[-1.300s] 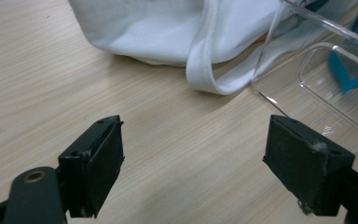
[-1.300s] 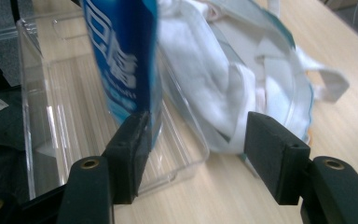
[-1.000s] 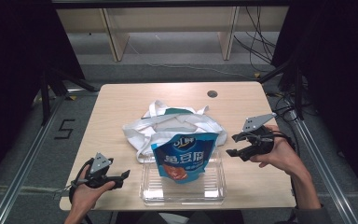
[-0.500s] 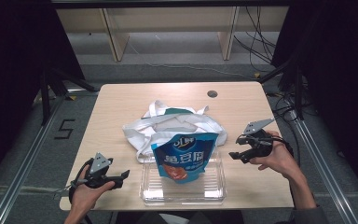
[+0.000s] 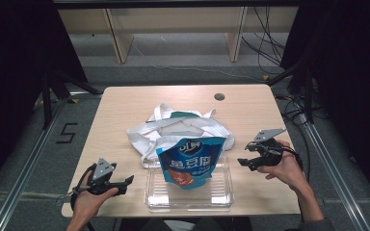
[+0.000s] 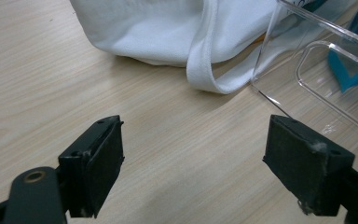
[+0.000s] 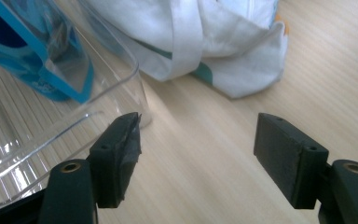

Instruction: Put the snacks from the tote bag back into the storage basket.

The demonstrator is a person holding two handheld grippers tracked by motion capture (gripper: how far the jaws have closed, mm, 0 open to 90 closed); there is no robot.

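**Q:** Looking down on a pale wooden table (image 5: 125,106) in a dim room, with bare shelving behind. Wondering where the main item is sitting?

**A:** Seeing a blue snack pouch (image 5: 189,163) standing upright inside a clear tray (image 5: 188,204) near the front edge, not being gripped by anything. Noticing a white tote bag (image 5: 173,130) lying crumpled just behind, with its straps draping against the tray's far side.

**Q:** And asking about the two claws?

**A:** Finding the right gripper (image 5: 245,163) held low at the tray's right, apart from the pouch. Having just been opening, and now standing wide, with only bare wood between the pads. In the right gripper view, spotting the tray's rounded corner just beyond one pad. Finding the left gripper (image 5: 127,185) resting near the front left corner, likewise gaping wide and carrying nothing, with the tray wall and a tote strap just ahead in the left gripper view.

**Q:** Judging the step in hand?

**A:** Probably clearing away from the pouch, though not being certain.

**Q:** Doing it well, then?

**A:** Holding the jaws wide while drawing sideways, away from the tray wall. Avoiding any nudge to that light plastic, since a tall, soft pouch is likely to topple. Steering clear of the loose straps too, to avoid snagging and dragging the bag into the tray.
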